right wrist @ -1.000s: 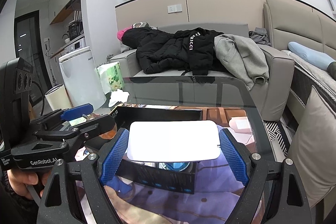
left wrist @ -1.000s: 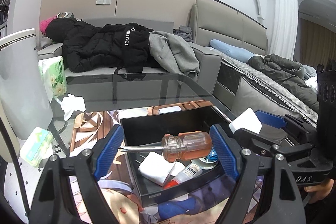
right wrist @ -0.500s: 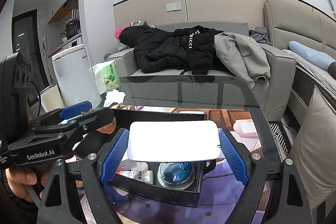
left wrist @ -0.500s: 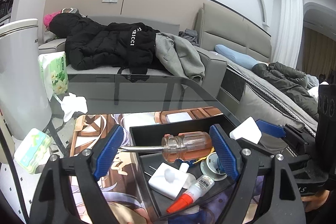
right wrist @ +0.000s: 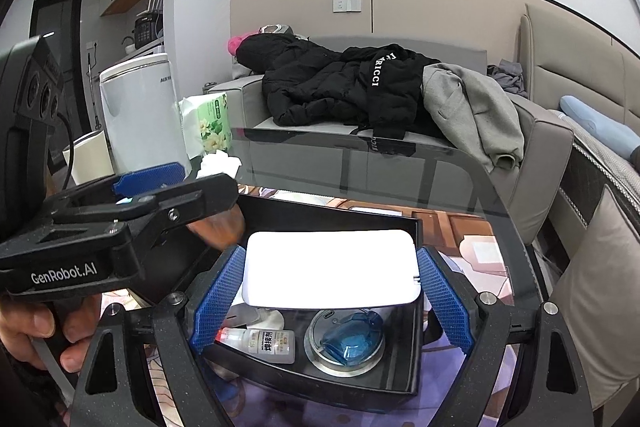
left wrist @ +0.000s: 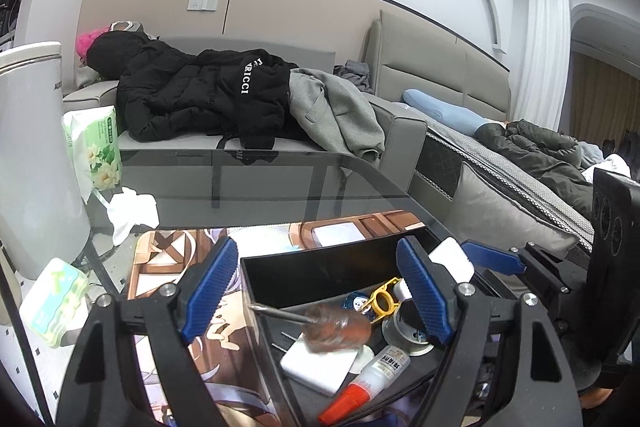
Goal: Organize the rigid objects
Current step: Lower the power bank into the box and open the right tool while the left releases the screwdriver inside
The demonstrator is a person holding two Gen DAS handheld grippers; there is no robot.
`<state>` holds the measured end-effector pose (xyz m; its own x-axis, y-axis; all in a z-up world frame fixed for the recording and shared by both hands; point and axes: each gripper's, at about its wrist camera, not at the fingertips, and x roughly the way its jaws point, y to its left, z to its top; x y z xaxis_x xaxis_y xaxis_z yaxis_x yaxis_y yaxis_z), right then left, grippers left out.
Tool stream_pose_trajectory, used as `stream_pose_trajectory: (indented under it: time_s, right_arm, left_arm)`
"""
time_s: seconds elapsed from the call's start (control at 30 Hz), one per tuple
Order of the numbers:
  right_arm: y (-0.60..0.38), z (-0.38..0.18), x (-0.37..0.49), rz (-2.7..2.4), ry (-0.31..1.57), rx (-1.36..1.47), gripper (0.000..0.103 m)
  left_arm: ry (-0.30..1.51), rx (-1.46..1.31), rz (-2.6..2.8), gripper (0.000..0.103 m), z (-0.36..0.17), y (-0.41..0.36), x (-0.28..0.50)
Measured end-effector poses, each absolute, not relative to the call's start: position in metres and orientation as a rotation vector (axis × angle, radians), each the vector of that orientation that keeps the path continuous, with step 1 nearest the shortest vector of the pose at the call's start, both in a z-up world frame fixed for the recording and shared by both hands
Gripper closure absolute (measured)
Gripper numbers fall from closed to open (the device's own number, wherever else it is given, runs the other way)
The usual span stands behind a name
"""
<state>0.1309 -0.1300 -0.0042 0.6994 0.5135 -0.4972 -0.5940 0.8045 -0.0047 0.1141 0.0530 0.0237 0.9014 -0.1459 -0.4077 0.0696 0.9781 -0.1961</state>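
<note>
A black open box (left wrist: 320, 259) sits on the glass table, also in the right wrist view (right wrist: 414, 227). My left gripper (left wrist: 316, 283) is open above it. An orange-handled screwdriver (left wrist: 332, 325), blurred, lies or drops onto a white block (left wrist: 320, 363) inside the box. A glue bottle (left wrist: 372, 373), a round tin (left wrist: 404, 327) and a yellow ring piece (left wrist: 384, 297) lie in the box too. My right gripper (right wrist: 330, 287) is shut on a white flat rectangular object (right wrist: 332, 269), held over the box.
A printed mat (left wrist: 160, 247) lies under the box. A crumpled tissue (left wrist: 132, 209), green tissue pack (left wrist: 96, 147) and white appliance (left wrist: 32, 147) stand left. A sofa with black jacket (left wrist: 208, 95) lies behind. The table's right edge (left wrist: 400, 183) drops toward cushions.
My left gripper let go of the screwdriver, which has gone down into the box. Both grippers moved closer over the box. The right gripper still holds the white object.
</note>
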Motion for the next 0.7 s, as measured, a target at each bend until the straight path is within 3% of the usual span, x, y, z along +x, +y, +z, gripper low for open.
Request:
stream_pose_trajectory:
  time_s: [0.23,0.37,0.6,0.7]
  right_arm:
    - [-0.125,-0.008,0.132,0.631,0.51,-0.197,0.014]
    - [-0.126,-0.008,0.129,0.634,0.502,-0.216,0.006]
    - [-0.131,-0.009,0.131,0.625,0.521,-0.223,0.001]
    - [-0.136,-0.009,0.129,0.617,0.523,-0.221,0.001]
  left_arm:
    - [0.442,-0.164,-0.121,0.021,0.023,0.05,0.116]
    - [0.456,-0.154,-0.117,0.021,0.022,0.048,0.117]
    - [0.476,-0.124,-0.108,0.02,0.021,0.045,0.112]
    - [0.477,-0.096,-0.095,0.011,0.02,0.043,0.107]
